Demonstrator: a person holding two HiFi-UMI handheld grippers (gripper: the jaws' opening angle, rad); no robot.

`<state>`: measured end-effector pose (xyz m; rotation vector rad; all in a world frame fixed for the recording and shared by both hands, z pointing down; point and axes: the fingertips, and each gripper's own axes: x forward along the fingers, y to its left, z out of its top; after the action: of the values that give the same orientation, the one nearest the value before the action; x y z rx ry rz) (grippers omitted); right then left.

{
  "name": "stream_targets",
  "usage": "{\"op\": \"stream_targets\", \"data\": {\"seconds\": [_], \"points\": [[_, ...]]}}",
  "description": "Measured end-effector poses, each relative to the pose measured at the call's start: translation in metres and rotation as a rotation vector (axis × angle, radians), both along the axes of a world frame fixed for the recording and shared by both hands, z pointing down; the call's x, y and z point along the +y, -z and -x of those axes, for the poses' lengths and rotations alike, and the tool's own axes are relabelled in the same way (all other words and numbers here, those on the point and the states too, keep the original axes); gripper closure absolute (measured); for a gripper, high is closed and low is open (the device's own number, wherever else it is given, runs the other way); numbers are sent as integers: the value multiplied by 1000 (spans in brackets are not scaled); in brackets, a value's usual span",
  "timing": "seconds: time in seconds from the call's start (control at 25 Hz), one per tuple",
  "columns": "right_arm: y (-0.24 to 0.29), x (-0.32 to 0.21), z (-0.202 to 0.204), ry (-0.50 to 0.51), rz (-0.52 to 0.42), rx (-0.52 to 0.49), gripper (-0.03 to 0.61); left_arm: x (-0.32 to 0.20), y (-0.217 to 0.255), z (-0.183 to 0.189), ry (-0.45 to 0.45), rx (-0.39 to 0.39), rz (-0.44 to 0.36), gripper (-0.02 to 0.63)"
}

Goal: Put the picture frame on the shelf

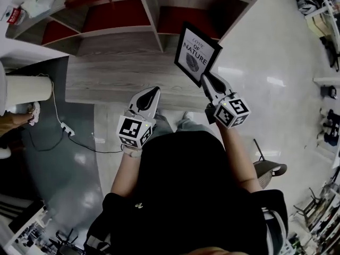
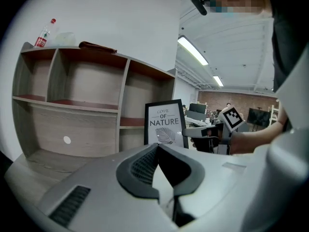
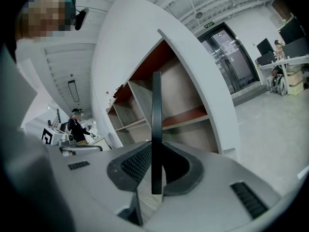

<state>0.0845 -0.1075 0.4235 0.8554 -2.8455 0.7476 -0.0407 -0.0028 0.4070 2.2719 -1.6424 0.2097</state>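
Note:
The black picture frame (image 1: 195, 54), with a white print reading "love of nature" and a leaf, hangs tilted in the air in front of the wooden shelf unit (image 1: 122, 52). My right gripper (image 1: 204, 78) is shut on its lower edge. In the right gripper view the frame (image 3: 156, 120) stands edge-on between the jaws, with the shelf's red-topped compartments (image 3: 183, 117) behind it. My left gripper (image 1: 153, 92) is shut and holds nothing, to the left of the frame. The left gripper view shows the frame (image 2: 165, 124) upright in front of the empty shelf (image 2: 72, 105).
A bottle (image 2: 45, 33) and a dark cloth (image 2: 96, 46) lie on top of the shelf. A power strip with a cable (image 1: 66, 127) lies on the floor at the left, beside a white cylinder (image 1: 26, 88). A person (image 3: 77, 127) stands far off.

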Motion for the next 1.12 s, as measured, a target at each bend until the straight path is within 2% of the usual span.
{"op": "stream_targets", "data": {"seconds": [0.2, 0.4, 0.72, 0.92, 1.12], "points": [[-12, -9, -1, -120, 16, 17, 526, -24, -10, 14, -118, 7, 17, 604], [-26, -11, -3, -275, 44, 34, 526, -49, -14, 24, -275, 7, 38, 604], [-49, 5, 4, -475, 74, 36, 526, -67, -25, 42, -470, -1, 62, 604], [-63, 20, 9, -584, 86, 29, 526, -64, -34, 52, -569, -17, 76, 604], [-84, 32, 12, -658, 107, 25, 526, -57, -48, 61, -627, -35, 106, 604]]}}
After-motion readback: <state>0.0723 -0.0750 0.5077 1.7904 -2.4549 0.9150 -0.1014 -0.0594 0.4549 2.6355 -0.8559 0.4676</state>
